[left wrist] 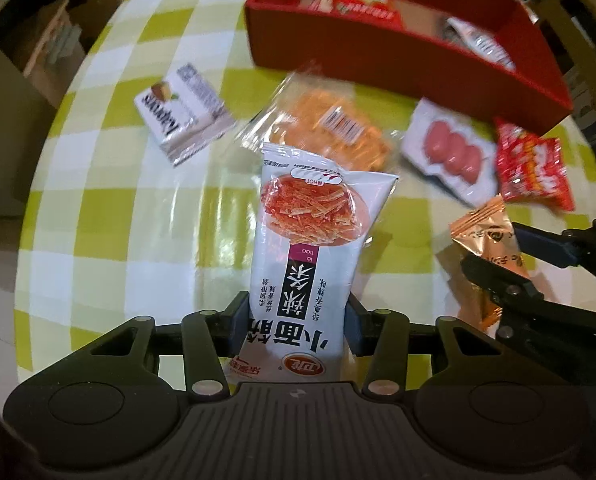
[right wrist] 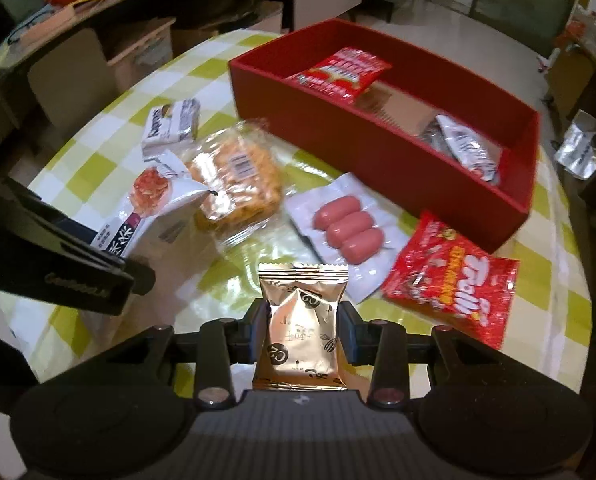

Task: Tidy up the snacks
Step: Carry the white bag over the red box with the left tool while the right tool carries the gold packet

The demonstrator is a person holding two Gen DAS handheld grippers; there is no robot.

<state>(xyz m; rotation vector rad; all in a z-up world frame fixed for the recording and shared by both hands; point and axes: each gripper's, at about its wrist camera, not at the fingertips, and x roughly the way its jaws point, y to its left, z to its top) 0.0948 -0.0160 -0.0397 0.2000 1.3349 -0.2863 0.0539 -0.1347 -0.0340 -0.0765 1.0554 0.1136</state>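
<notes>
Holding two packets at once, both off the tablecloth (left wrist: 110,208). Progress approx. one third: red box (right wrist: 378,152) holds a red packet (right wrist: 344,72) and a silver-black packet (right wrist: 468,148); both at opposite ends, middle bare.

Still loose on cloth, L to R: white carton (right wrist: 170,126), clear-wrapped orange cake (right wrist: 238,184), sausage pack (right wrist: 346,226), red gummy bag (right wrist: 454,280). Four to go, plus the two in hand.

L gripper (left wrist: 298,320): jaws narrow, pads pressed on both long edges of white spicy-strip pouch (left wrist: 310,240); pouch upright between fingers, top end away from cam.

R gripper (right wrist: 302,328): jaws part closed, clamped on gold foil packet (right wrist: 300,320) at mid-height, sealed edge sticking out past the tips.
</notes>
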